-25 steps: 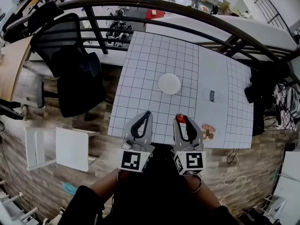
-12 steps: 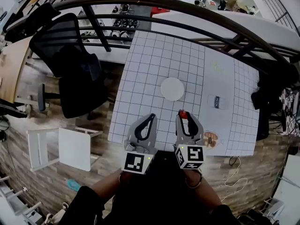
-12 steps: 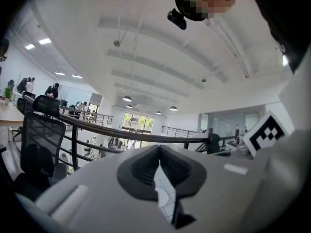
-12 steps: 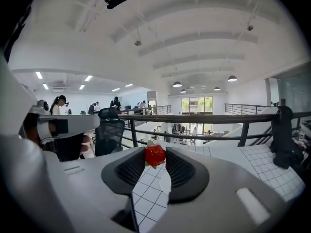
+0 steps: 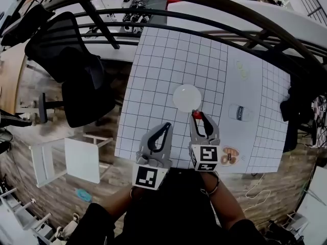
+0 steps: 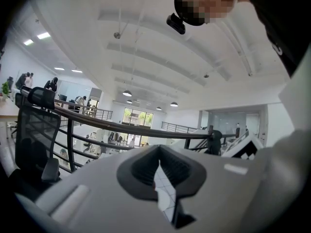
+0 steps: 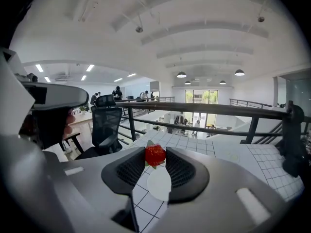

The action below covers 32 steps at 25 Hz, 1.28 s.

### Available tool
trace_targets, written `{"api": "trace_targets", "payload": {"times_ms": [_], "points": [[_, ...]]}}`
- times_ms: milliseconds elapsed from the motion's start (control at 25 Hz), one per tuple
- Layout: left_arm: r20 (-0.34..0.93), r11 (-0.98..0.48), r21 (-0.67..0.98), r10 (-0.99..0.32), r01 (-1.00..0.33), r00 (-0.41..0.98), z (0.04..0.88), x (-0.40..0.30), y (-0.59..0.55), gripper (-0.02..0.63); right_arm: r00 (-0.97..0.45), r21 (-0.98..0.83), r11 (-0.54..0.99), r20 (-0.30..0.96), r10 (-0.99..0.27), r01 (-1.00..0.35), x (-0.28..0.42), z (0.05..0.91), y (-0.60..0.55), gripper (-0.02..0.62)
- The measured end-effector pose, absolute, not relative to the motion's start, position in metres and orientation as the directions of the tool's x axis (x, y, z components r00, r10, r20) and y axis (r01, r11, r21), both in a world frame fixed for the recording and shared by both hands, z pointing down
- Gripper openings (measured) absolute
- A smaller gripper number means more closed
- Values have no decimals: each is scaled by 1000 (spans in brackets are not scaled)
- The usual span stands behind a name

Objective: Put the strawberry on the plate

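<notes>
A red strawberry [image 5: 196,115] sits pinched between the tips of my right gripper [image 5: 197,116], just short of the near edge of the round white plate [image 5: 186,98]. In the right gripper view the strawberry [image 7: 155,155] is held at the jaw tips of the right gripper [image 7: 155,157], and the plate [image 7: 159,183] shows below it through the gap. My left gripper [image 5: 167,126] hovers over the table's near edge, left of the right one, shut and empty; in its own view the left gripper [image 6: 159,150] has its tips meeting.
The white gridded table [image 5: 158,70] carries a printed can picture [image 5: 240,112] and a food picture [image 5: 228,155] at the right. A black office chair [image 5: 76,80] and a white stool [image 5: 76,157] stand left of it. A dark railing [image 5: 204,24] runs behind.
My right gripper has carried the strawberry forward, closer to the plate's near edge. The left gripper has stayed shut beside it. The head camera has shifted a little.
</notes>
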<state>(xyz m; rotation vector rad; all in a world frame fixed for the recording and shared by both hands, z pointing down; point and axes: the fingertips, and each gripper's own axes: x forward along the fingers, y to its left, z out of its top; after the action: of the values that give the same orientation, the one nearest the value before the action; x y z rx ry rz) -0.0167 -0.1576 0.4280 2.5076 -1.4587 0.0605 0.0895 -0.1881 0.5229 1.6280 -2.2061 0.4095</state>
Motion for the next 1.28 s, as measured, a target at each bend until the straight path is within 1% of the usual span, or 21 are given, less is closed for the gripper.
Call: {"api": "trace_targets", "payload": {"times_ms": [560, 840, 1040, 1280], "points": [[257, -413, 192, -854, -890, 452, 477, -3, -201, 11, -293, -39, 340, 604, -741, -940, 100, 636, -250, 131], [286, -377, 180, -864, -908, 415, 497, -8, -210, 11, -276, 0, 373, 673, -686, -928, 102, 691, -262, 131], [300, -350, 173, -872, -920, 388, 502, -13, -212, 11, -283, 29, 431, 715, -640, -902, 96, 718, -267, 132], [319, -312, 189, -877, -931, 359, 512, -22, -210, 11, -267, 45, 449, 750, -605, -892, 98, 746, -271, 132]]}}
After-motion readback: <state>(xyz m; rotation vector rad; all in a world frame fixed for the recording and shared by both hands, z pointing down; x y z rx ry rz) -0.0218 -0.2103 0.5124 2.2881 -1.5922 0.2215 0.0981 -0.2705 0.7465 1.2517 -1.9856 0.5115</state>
